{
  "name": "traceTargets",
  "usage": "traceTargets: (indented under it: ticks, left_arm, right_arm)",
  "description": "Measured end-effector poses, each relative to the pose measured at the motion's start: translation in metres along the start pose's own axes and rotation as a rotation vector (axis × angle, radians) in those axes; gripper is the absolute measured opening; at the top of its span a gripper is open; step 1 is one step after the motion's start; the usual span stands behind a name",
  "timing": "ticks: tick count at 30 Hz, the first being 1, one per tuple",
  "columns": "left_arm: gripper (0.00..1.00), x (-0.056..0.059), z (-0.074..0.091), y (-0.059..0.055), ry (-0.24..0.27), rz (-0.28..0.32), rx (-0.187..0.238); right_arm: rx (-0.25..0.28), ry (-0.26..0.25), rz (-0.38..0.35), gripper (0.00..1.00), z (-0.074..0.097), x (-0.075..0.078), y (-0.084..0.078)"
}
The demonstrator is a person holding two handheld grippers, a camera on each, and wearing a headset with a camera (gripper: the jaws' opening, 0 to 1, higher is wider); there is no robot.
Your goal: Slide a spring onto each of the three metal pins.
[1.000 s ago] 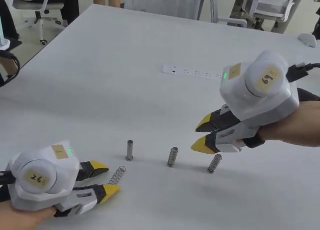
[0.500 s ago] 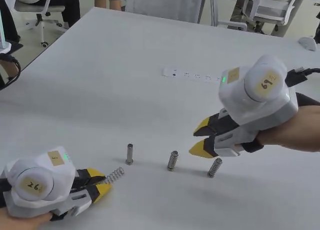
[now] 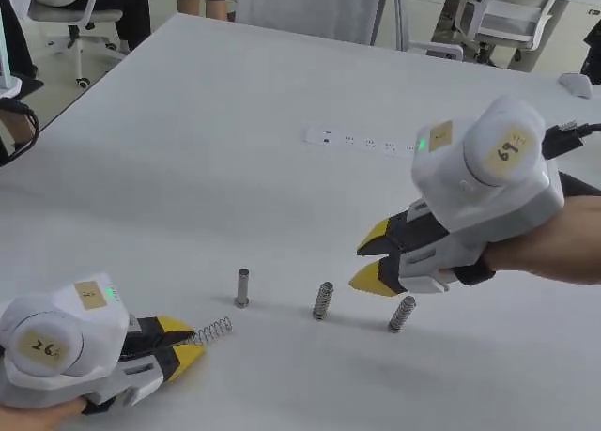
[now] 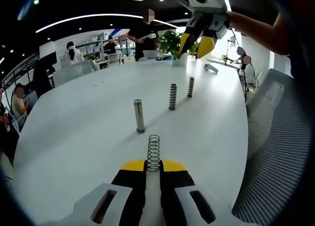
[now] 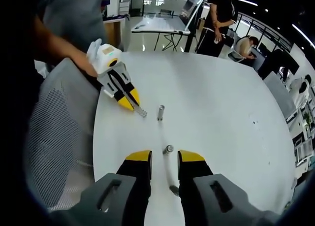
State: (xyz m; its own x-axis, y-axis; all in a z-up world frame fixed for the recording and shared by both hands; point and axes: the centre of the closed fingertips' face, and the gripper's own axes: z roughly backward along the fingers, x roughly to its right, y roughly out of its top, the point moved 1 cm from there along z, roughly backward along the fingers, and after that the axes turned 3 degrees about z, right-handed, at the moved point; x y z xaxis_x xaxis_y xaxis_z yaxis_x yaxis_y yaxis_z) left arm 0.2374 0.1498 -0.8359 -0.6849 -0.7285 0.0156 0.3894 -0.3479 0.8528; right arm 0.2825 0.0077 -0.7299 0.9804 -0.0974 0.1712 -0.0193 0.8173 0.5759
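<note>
Three metal pins stand in a row on the white table. The left pin is bare. The middle pin and the right pin each carry a spring. My left gripper at the lower left is shut on one end of a loose spring, which points toward the bare pin. In the left gripper view the spring juts from the closed tips, with the bare pin just ahead. My right gripper hovers open above the sprung pins, holding nothing.
A white power strip lies farther back on the table. Office chairs stand beyond the far edge. A small white object rests at the far right. A mesh chair is near the table's edge.
My left gripper, open around the lying spring a second ago, has shut on its near end and drawn back slightly. The right gripper has hardly moved.
</note>
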Motion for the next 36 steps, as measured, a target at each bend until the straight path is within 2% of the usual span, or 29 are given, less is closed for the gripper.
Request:
traceTargets:
  ticks: [8, 12, 17, 22, 29, 36]
  left_arm:
    - [0.03, 0.023, 0.018, 0.022, -0.072, -0.034, 0.049]
    - [0.03, 0.033, 0.024, 0.039, -0.106, -0.054, 0.092]
    - [0.03, 0.047, 0.026, 0.060, -0.152, -0.102, 0.125]
    - [0.03, 0.057, 0.027, 0.076, -0.185, -0.137, 0.151]
    - [0.03, 0.070, 0.028, 0.088, -0.224, -0.173, 0.174]
    - [0.03, 0.076, 0.028, 0.096, -0.245, -0.193, 0.190]
  right_arm:
    - [0.042, 0.058, 0.004, 0.18, 0.000, -0.018, 0.013]
    - [0.056, 0.094, 0.013, 0.18, -0.003, -0.029, 0.018]
    - [0.085, 0.148, 0.021, 0.18, -0.007, -0.044, 0.027]
    - [0.089, 0.181, 0.040, 0.18, -0.013, -0.056, 0.030]
    - [0.093, 0.211, 0.049, 0.17, -0.016, -0.063, 0.029]
    - [0.095, 0.233, 0.059, 0.16, -0.020, -0.071, 0.030]
